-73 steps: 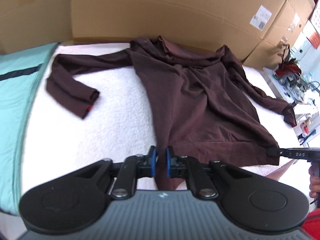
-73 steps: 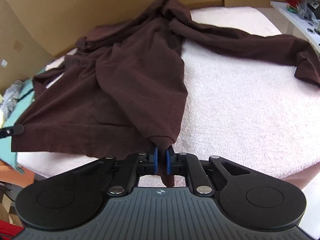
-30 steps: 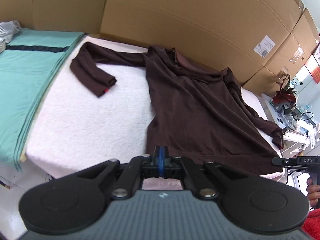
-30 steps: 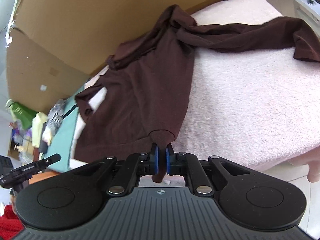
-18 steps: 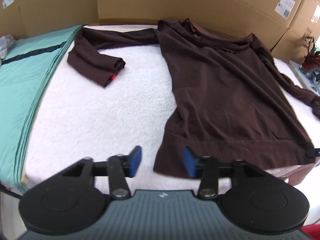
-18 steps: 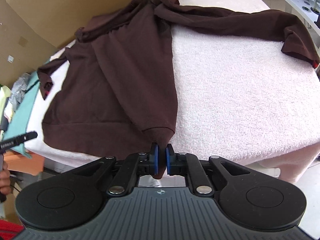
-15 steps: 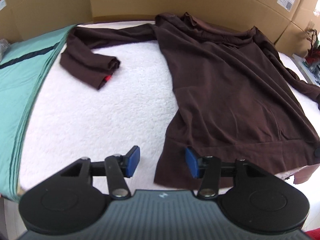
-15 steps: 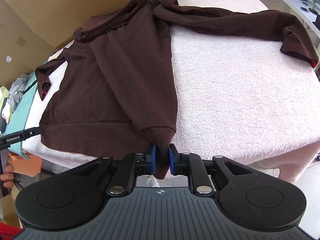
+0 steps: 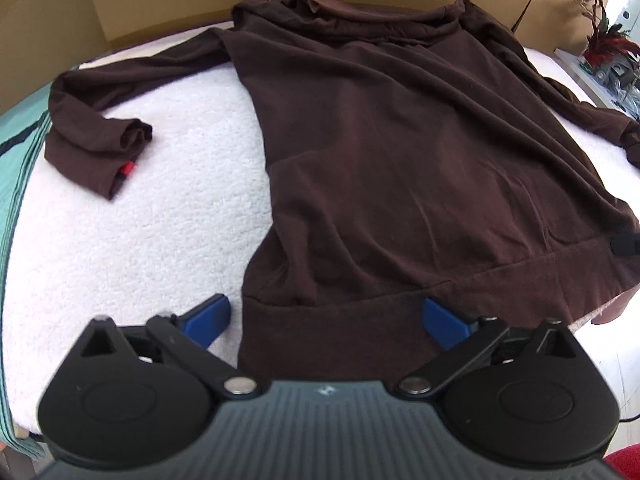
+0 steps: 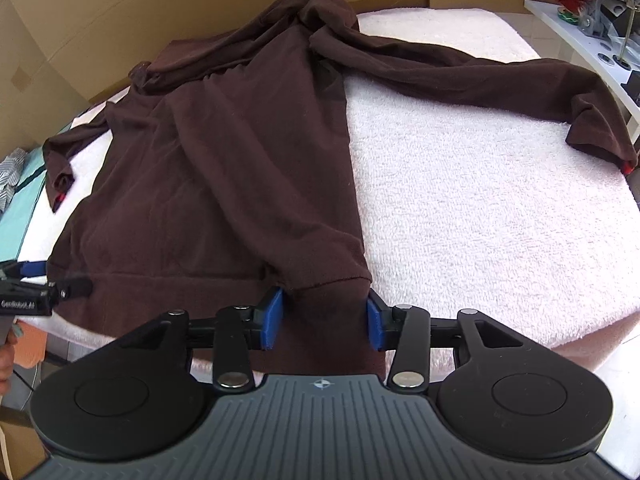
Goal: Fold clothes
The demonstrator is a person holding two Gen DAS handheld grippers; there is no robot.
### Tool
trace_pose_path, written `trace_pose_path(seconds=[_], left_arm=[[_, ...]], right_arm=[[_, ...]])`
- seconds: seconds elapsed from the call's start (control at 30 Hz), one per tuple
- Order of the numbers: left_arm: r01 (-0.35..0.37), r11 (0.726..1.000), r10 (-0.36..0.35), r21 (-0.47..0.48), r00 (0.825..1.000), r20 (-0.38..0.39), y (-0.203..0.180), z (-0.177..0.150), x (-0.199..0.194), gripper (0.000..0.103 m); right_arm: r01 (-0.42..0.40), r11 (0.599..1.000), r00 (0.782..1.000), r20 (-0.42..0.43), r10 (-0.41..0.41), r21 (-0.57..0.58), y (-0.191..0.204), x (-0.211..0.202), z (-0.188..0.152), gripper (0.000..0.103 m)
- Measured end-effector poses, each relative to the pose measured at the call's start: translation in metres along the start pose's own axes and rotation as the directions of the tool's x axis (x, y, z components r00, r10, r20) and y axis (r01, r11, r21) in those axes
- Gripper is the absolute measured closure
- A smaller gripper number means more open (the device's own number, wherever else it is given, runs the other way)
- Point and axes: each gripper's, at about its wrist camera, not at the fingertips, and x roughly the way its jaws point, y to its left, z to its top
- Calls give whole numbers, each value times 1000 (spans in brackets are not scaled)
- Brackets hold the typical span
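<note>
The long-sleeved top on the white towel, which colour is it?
Dark brown top, clearest in the left wrist view.

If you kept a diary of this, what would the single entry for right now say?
stage: spread out | item: dark brown long-sleeved top flat on white fleecy pad | left gripper: just opened, hem between | right gripper: just opened, hem corner between

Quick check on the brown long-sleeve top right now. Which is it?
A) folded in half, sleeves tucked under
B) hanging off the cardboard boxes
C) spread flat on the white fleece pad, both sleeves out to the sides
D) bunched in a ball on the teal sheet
C: the brown long-sleeve top lies spread on the white fleece pad, one sleeve out on each side; the hem corners sit between the open jaws of the left gripper and right gripper.
</note>
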Motion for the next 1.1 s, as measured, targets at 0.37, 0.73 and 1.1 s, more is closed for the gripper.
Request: trace_pose_path(seconds=[0.37, 0.73, 1.1], left_arm=[[23, 996, -21, -81, 999, 31, 12, 15, -9, 84], [93, 981, -72, -168, 989, 127, 6, -15, -85, 97], [26, 984, -32, -174, 999, -30, -4, -63, -56, 96]], right_arm=[[36, 993, 999, 37, -32, -111, 13, 6, -4, 70], [-150, 987, 989, -1, 150, -62, -5, -30, -10, 89], [-153, 982, 980, -143, 137, -109, -2, -14, -32, 88]])
